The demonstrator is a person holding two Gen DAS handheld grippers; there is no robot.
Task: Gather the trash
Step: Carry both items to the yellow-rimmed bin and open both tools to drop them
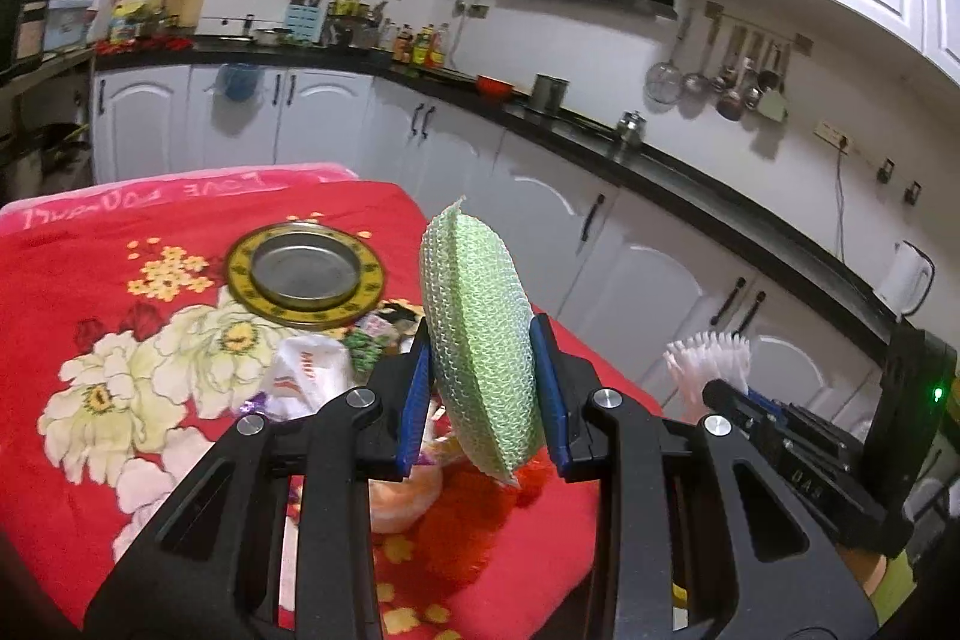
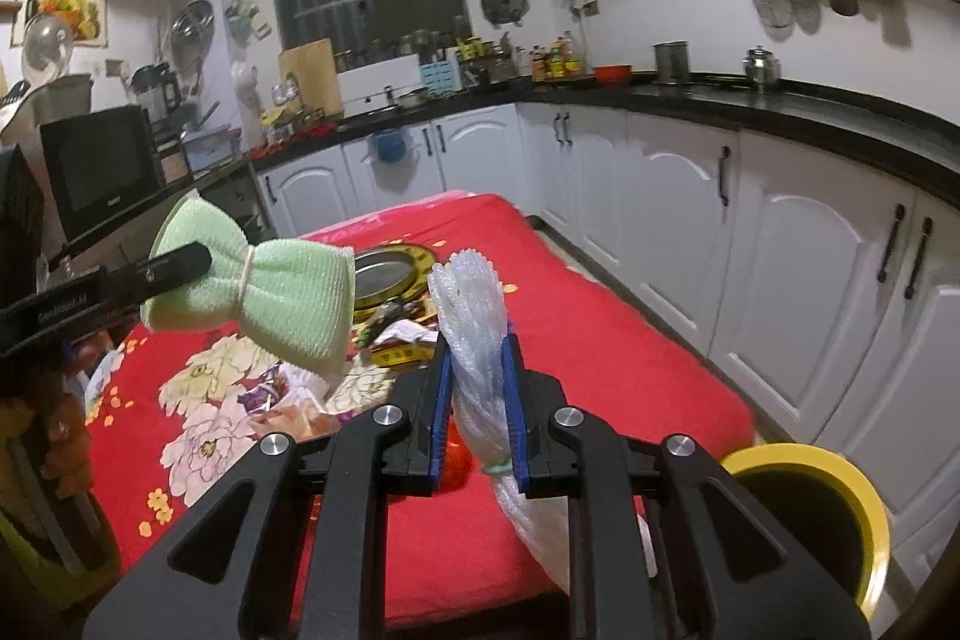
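**Two soft bundles up off the desk, bin waiting at the right**

The left gripper point(image 1: 480, 388) has its jaws clenched on a green mesh pad point(image 1: 474, 340), pinched across its thickness so it stands on edge above the red cloth point(image 1: 90, 292). From the right wrist view the same pad point(image 2: 288, 292) shows as a bow shape, cinched at the middle by a thin band, with the jaw biting the lobe at 9 o'clock. It looks light and spongy; it bulges around the pads rather than resisting, so I judge it will not slip easily, though a lobe could snag on a rim.

The right gripper point(image 2: 477, 400) grips a white net bundle point(image 2: 474, 334), also held aloft. The jaws squeeze it just above a green tie, the ruffled end fanning toward 12 o'clock and a tail drooping toward 6. It seems almost weightless and limp. The net looks slick, so the tied waist is the best hold; higher up, the layers might slide.

A yellow bin point(image 2: 864, 496) stands open at 4 o'clock of the right gripper, off the desk's edge.

More litter remains on the cloth: crumpled wrappers point(image 1: 312, 376) near the left jaws, beside a round tin point(image 1: 303, 274) at 11 o'clock. The wrappers look thin and crinkly, best pinched at a raised fold. The tin is rigid; its rim would be the place to grip.
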